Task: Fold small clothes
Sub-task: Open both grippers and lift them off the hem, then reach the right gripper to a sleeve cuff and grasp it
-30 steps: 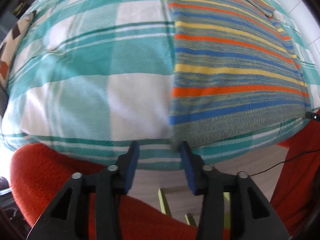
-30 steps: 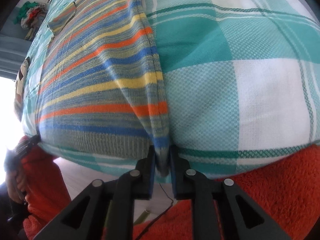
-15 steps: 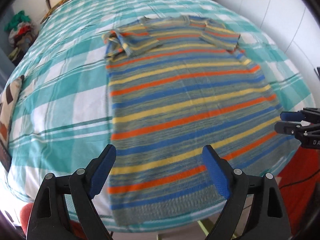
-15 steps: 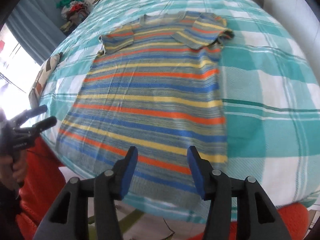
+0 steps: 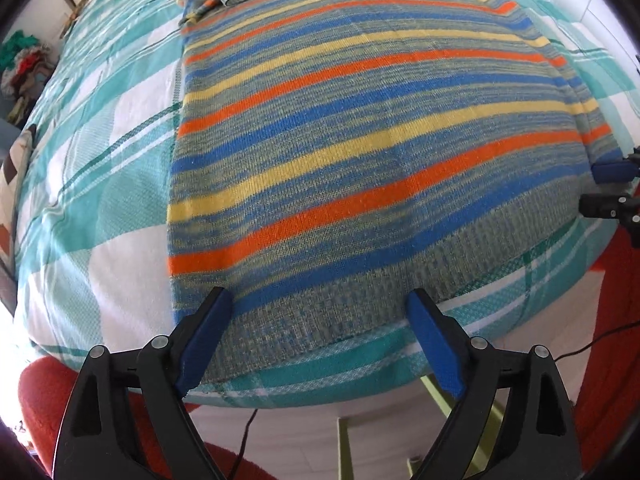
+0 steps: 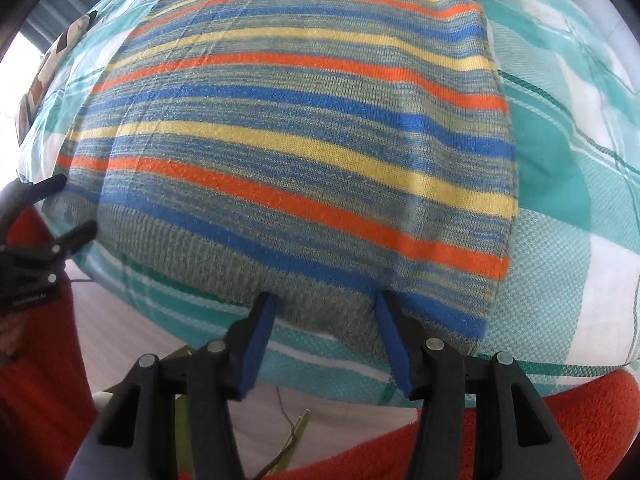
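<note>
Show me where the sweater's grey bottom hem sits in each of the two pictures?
Left wrist view: the hem runs along the lower middle, between the open left gripper's fingertips, rising to the right.
Right wrist view: the hem crosses the lower middle, dropping rightward to the open right gripper.
Shared landmark: the lowest orange stripe above the hem.

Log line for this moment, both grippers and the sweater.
left gripper: open, at hem | right gripper: open, at hem | striped sweater: flat on plaid bedsheet, unfolded
</note>
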Action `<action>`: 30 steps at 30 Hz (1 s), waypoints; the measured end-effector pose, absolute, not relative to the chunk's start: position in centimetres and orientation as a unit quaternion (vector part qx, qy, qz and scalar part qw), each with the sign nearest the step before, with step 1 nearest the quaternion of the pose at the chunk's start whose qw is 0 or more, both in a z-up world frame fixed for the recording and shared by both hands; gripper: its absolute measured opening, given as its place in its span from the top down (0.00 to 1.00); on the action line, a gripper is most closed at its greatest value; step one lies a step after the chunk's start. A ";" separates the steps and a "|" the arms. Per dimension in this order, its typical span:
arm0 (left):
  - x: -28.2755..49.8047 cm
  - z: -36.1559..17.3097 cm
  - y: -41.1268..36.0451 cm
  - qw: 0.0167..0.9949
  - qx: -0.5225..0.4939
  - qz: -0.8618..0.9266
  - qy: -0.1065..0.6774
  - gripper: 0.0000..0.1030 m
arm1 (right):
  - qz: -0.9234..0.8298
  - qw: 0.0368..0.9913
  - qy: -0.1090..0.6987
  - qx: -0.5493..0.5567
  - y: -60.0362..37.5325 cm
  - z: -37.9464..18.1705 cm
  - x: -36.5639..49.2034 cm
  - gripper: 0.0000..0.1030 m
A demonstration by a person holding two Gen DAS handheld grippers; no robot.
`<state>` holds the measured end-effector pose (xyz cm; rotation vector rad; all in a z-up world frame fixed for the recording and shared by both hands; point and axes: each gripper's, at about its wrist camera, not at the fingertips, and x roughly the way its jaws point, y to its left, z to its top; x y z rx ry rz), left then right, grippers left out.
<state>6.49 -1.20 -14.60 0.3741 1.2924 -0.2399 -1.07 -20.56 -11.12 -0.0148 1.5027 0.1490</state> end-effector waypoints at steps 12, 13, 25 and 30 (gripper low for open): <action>5.9 -3.0 2.6 0.857 0.065 -0.141 0.491 0.09 | 0.093 0.725 0.682 -0.023 -22.7 -3.9 -2.7 0.45; 7.2 -2.5 2.6 0.867 0.053 -0.136 0.477 0.09 | 0.084 0.734 0.672 -0.045 -23.6 -2.2 -2.5 0.45; 10.6 -11.9 -0.7 0.869 0.040 -0.099 0.483 0.09 | 0.122 0.832 0.510 -0.180 -27.6 2.5 14.4 0.38; 10.1 -13.4 -2.0 0.860 0.085 -0.107 0.492 0.07 | 0.143 0.825 0.507 -0.204 -23.3 -5.6 21.9 0.39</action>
